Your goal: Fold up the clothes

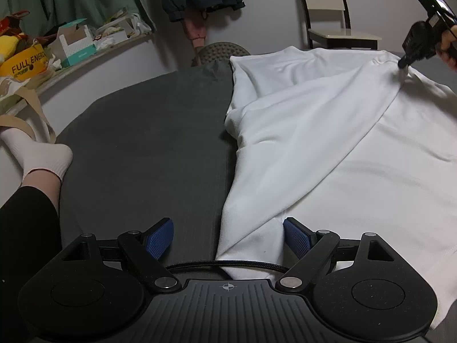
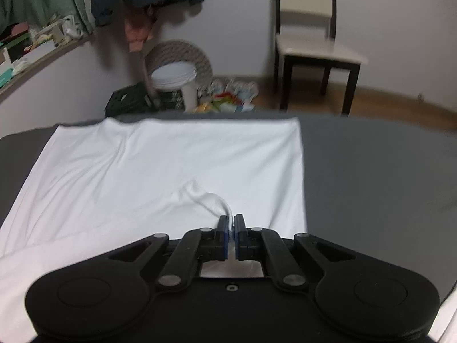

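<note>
A dark grey bed (image 1: 148, 131) carried the work, its cover smooth and flat. A white shirt (image 1: 328, 143) lay spread directly on it, taking up the right part in the left wrist view, with one side folded over the body in a long diagonal flap. The left part of the bed was bare cover. In the right wrist view the shirt (image 2: 160, 165) reached close to the far edge of the bed (image 2: 371, 177).
</note>
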The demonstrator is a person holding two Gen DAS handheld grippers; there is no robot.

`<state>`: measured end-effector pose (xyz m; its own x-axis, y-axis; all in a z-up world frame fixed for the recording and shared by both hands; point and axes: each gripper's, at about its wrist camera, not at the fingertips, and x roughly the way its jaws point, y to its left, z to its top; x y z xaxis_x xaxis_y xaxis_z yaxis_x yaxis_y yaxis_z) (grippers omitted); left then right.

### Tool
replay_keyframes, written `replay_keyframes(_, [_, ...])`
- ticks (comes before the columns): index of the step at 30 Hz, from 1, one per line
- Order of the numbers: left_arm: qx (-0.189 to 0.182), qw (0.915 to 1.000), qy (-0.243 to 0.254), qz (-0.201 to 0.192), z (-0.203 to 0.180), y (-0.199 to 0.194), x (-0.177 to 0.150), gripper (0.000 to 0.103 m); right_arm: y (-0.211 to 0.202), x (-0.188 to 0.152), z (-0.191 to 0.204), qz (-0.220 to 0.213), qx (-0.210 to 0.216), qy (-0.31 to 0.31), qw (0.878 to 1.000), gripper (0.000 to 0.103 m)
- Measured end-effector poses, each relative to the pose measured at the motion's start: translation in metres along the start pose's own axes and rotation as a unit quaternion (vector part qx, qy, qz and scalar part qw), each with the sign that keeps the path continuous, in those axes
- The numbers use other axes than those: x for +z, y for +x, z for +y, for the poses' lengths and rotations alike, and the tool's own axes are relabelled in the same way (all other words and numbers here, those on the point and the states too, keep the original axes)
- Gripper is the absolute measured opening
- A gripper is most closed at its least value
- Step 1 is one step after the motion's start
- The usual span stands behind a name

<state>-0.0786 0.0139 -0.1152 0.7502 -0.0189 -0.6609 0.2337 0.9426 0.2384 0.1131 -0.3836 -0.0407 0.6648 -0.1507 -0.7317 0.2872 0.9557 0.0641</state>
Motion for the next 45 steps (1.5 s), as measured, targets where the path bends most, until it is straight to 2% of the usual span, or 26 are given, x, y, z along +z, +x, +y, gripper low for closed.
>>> replay_keyframes(3, [0.004, 0.9999, 0.011, -0.001, -0.002, -0.002, -0.001, 0.084, -0.007, 0.017, 0.001, -0.038, -0.025, -0.009, 0.999, 0.004])
replay_keyframes(6, [0.010, 0.9996, 0.026, -0.002, -0.005, -0.004, -0.001, 0.084, -0.008, 0.035, 0.001, -0.057, -0.036, -0.018, 0.998, 0.004])
replay_keyframes(13, [0.030, 0.9968, 0.072, -0.014, -0.016, -0.012, 0.000, 0.084, 0.012, 0.056, 0.018, -0.070, -0.066, -0.049, 0.994, 0.004])
replay_keyframes(16, [0.034, 0.9961, 0.079, -0.020, -0.018, -0.015, 0.002, 0.084, 0.025, 0.056, 0.017, -0.054, -0.076, -0.028, 0.995, 0.004])
replay_keyframes(20, [0.031, 0.9964, 0.078, -0.011, -0.018, -0.015, 0.003, 0.084, 0.045, 0.038, 0.015, 0.003, -0.097, -0.043, 0.994, 0.005])
replay_keyframes(21, [0.026, 0.9967, 0.077, -0.010, -0.018, -0.016, 0.004, 0.084, 0.046, 0.034, 0.014, 0.012, -0.092, -0.039, 0.995, 0.007])
replay_keyframes(23, [0.018, 0.9965, 0.080, -0.012, -0.019, -0.017, 0.003, 0.084, 0.041, 0.025, 0.011, 0.020, -0.075, -0.023, 0.997, 0.023])
replay_keyframes(24, [0.015, 0.9964, 0.083, -0.013, -0.020, -0.018, 0.002, 0.084, 0.036, 0.021, 0.010, 0.020, -0.068, -0.016, 0.997, 0.037])
replay_keyframes(26, [0.009, 0.9962, 0.086, -0.013, -0.021, -0.018, 0.002, 0.084, 0.018, 0.009, 0.012, 0.007, -0.058, -0.009, 0.998, 0.040])
replay_keyframes(28, [0.009, 0.9963, 0.085, -0.013, -0.020, -0.019, 0.001, 0.084, -0.006, -0.004, 0.018, -0.003, -0.036, -0.004, 0.999, 0.040])
replay_keyframes(29, [0.009, 0.9964, 0.083, -0.012, -0.019, -0.019, 0.001, 0.084, -0.021, -0.015, 0.024, -0.003, -0.011, -0.001, 1.000, 0.040])
replay_keyframes(32, [0.013, 0.9966, 0.080, -0.011, -0.015, -0.019, 0.001, 0.084, -0.072, -0.053, 0.052, 0.017, 0.096, 0.004, 0.995, 0.043])
replay_keyframes(34, [0.010, 0.9970, 0.076, -0.013, -0.010, -0.021, 0.000, 0.084, -0.101, -0.086, 0.082, 0.046, 0.176, -0.015, 0.983, 0.047])
replay_keyframes(37, [-0.007, 0.9980, 0.061, 0.010, 0.005, -0.023, 0.001, 0.084, -0.136, -0.139, 0.132, 0.075, 0.264, -0.043, 0.961, 0.053])
replay_keyframes(40, [-0.033, 0.9974, 0.051, 0.040, 0.017, -0.023, -0.002, 0.084, -0.146, -0.184, 0.170, 0.097, 0.317, -0.020, 0.943, 0.054])
replay_keyframes(43, [-0.048, 0.9940, 0.080, 0.057, 0.019, -0.030, -0.001, 0.084, -0.141, -0.212, 0.189, 0.113, 0.335, 0.040, 0.935, 0.054])
replay_keyframes(45, [-0.054, 0.9918, 0.100, 0.059, 0.024, -0.040, 0.003, 0.085, -0.141, -0.219, 0.194, 0.108, 0.349, 0.072, 0.928, 0.054])
